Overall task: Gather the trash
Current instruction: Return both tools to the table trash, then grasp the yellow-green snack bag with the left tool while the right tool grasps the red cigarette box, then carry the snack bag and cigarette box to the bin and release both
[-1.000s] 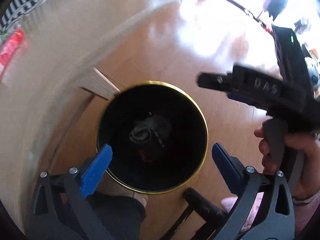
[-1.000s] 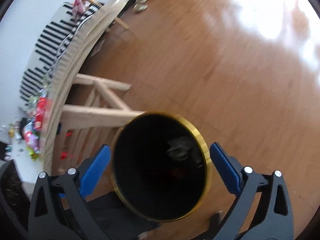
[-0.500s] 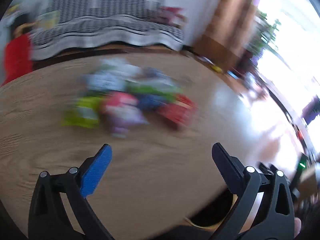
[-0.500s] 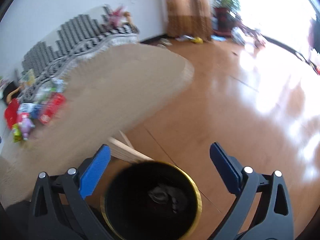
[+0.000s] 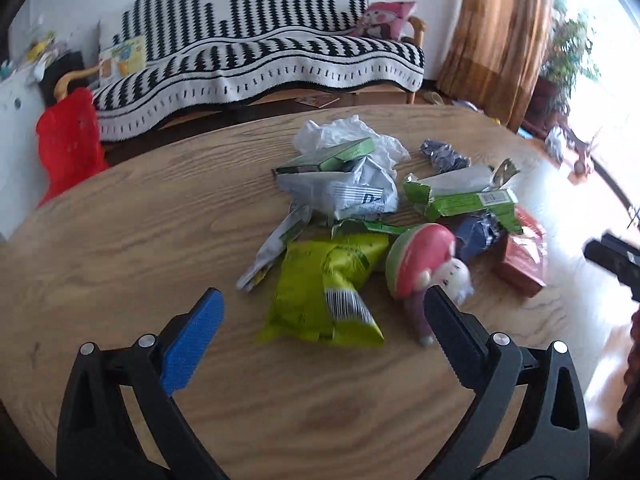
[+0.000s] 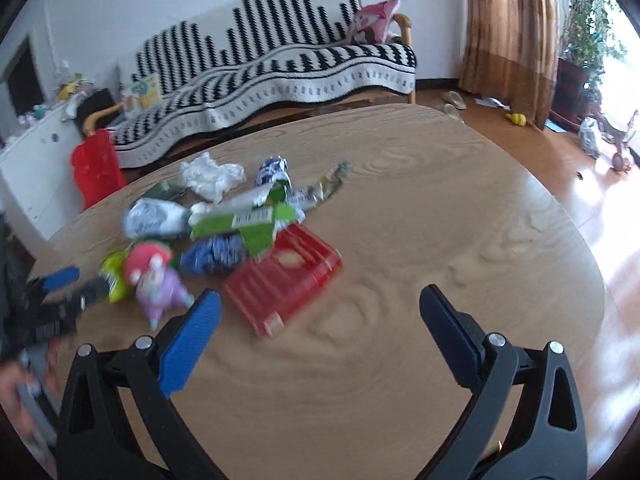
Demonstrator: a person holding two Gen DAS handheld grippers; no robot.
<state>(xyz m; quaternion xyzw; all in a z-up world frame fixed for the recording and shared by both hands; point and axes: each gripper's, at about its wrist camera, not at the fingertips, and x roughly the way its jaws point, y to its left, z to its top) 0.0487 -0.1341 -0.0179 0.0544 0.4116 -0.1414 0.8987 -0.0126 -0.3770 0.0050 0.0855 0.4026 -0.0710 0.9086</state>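
Note:
A pile of trash lies on the round wooden table (image 5: 120,240): a yellow-green snack bag (image 5: 324,288), a silver-white wrapper (image 5: 344,190), a green box (image 5: 328,156), crumpled white paper (image 5: 344,132), a green torn wrapper (image 5: 468,200), a blue wrapper (image 5: 476,232) and a red box (image 5: 520,264). A small doll with a pink-green hat (image 5: 424,268) lies among them. My left gripper (image 5: 324,316) is open and empty just short of the snack bag. My right gripper (image 6: 320,312) is open and empty near the red box (image 6: 284,276).
A sofa with a black-and-white striped cover (image 5: 256,52) stands behind the table, with a red bag (image 5: 68,140) to its left. Brown curtains (image 5: 504,20) and plants are at the right. The wooden floor (image 6: 560,152) lies beyond the table's right edge.
Both grippers have swung up from over the black gold-rimmed bin on the floor to face the trash pile on the table. Both stay open and empty.

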